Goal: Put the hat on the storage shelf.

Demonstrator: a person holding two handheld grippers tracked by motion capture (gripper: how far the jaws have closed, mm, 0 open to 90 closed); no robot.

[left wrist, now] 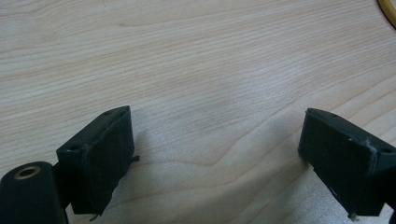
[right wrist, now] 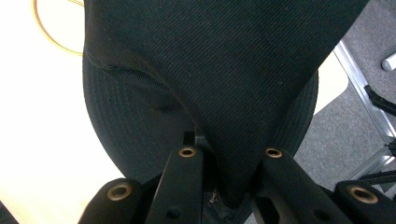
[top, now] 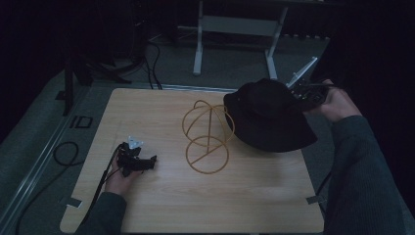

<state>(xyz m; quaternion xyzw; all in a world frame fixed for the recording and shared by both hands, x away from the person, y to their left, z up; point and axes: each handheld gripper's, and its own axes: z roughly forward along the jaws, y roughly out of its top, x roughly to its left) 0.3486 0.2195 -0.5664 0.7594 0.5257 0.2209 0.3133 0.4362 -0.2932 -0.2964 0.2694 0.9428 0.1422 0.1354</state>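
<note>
One black hat [top: 268, 117] is the thing in hand: a soft, brimmed cloth hat held up at the right rear part of the table [top: 161, 205], its crown pinched by the right gripper [top: 306, 95]. In the right gripper view the dark twill of the hat [right wrist: 219, 70] bunches into a fold that runs down between the two black fingers [right wrist: 187, 186], which are drawn narrow and clamp that fold; the stitched brim curves away on either side of them. In the high view the hat tilts, with the brim spread low toward the table's right edge and the crown turned toward the person's right hand [top: 337, 105].

Just beside the hat, to its left, stands a wire hat stand [top: 208, 137] of thin yellow metal: a flat ring as base, a slim upright rod, and crossed hoops forming a rounded top. The hat's brim overlaps the stand's upper right hoop in the high view; whether they touch cannot be told. A short arc of the yellow ring [right wrist: 46, 28] shows at the upper left of the right gripper view.

Well apart, near the table's front left, the left gripper [top: 147, 163] lies low over the wood. Its fingers [left wrist: 100, 158] stand wide with bare table [left wrist: 210, 70] between them, holding nothing.
</note>
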